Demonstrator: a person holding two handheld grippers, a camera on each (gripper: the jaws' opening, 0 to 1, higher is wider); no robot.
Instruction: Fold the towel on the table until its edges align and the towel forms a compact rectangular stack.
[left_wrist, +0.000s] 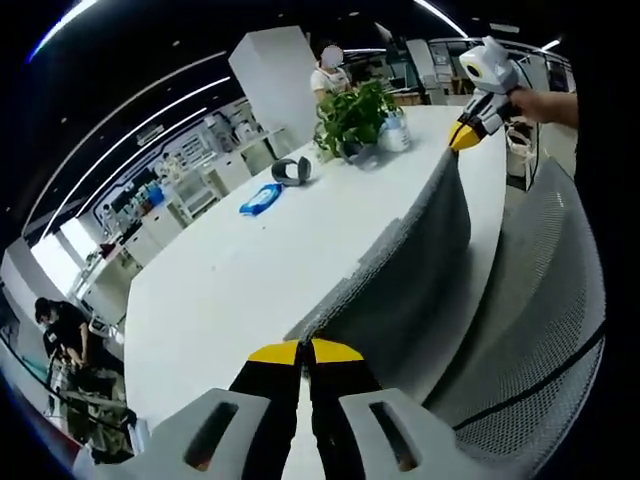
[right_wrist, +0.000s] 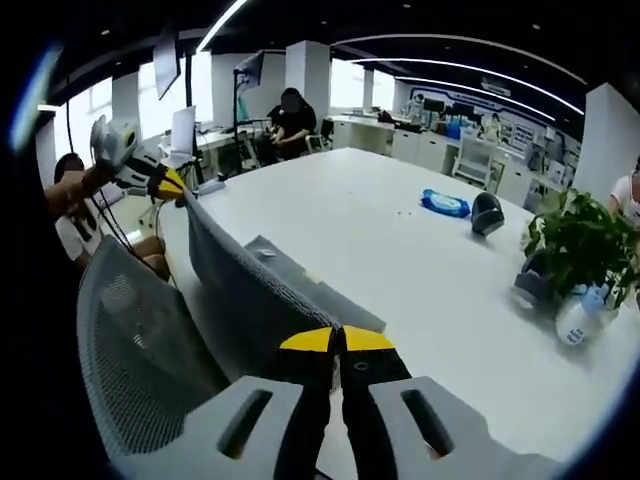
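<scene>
Towel held up over the table (left_wrist: 250, 270)

Grey towel (left_wrist: 410, 270) is pinched by both grippers – left (left_wrist: 304, 352), right (right_wrist: 337, 340) (jaws pressed together on one corner each) – and stretched taut.

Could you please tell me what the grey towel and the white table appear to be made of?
The grey towel looks like soft woven or terry cloth: it sags between the hand-held grippers, matte and textured. The white table looks smooth and hard, likely laminate, with a faint sheen.

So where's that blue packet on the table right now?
The blue packet lies flat on the white table, beside a dark grey headset and short of the potted plant.
</scene>
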